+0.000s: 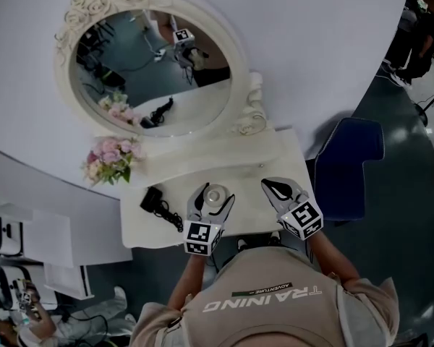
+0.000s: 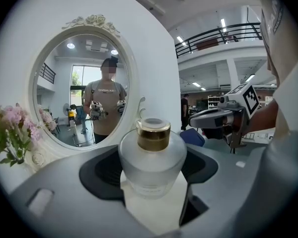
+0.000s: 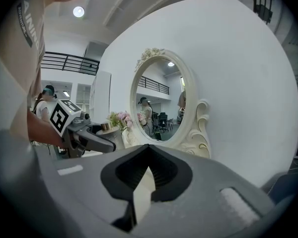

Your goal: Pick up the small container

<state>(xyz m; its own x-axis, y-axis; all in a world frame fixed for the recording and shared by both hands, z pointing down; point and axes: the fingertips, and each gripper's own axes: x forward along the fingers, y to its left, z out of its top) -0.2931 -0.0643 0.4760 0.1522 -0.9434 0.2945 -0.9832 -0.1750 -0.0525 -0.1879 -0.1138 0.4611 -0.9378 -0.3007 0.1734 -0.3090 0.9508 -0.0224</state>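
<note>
small container, frosted glass with a gold cap, just below the oval mirror, over the dressing table, pinched by the left gripper. we judge it rigid, slick and breakable, best held at the broad body. right gripper, below the mirror's right side: pressed together, empty.

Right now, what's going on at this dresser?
A person works two handheld grippers at a white dressing table. The left gripper has its jaws closed on the small container, a frosted bottle with a gold collar, which looks to be standing on the table. The right gripper hovers alongside, jaws shut and empty.
</note>
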